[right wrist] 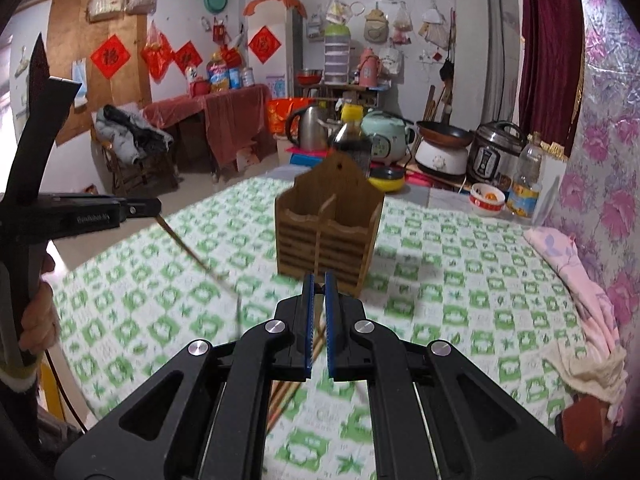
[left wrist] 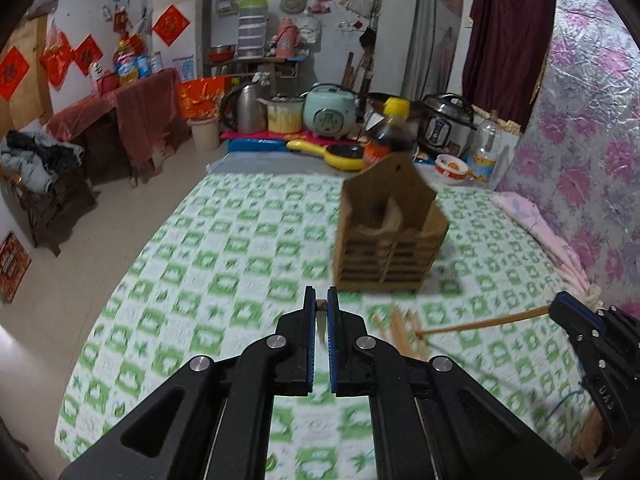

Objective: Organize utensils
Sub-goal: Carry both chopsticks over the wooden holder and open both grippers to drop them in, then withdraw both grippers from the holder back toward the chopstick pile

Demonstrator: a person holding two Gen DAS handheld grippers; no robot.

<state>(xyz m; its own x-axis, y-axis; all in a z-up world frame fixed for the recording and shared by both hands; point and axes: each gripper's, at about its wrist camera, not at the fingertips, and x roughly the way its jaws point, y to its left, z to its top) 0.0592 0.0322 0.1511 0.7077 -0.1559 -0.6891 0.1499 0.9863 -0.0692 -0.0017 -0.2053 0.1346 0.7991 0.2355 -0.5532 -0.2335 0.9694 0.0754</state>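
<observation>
The right gripper (left wrist: 560,305) carries the letters "DAS" on its black body; the print on the left gripper (right wrist: 158,209) is too blurred to read. Each clamps one thin wooden chopstick: the left's (right wrist: 196,258) slants down over the table (right wrist: 460,312), the right's (left wrist: 480,324) runs level above more chopsticks (left wrist: 400,332) lying on the green-and-white checked cloth. The slatted wooden holder (left wrist: 390,236), peaked at the back and split into two compartments, stands upright mid-table.

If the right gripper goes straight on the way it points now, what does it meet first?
Probably the wooden utensil holder, standing straight ahead of the right gripper; depth is unclear.
</observation>
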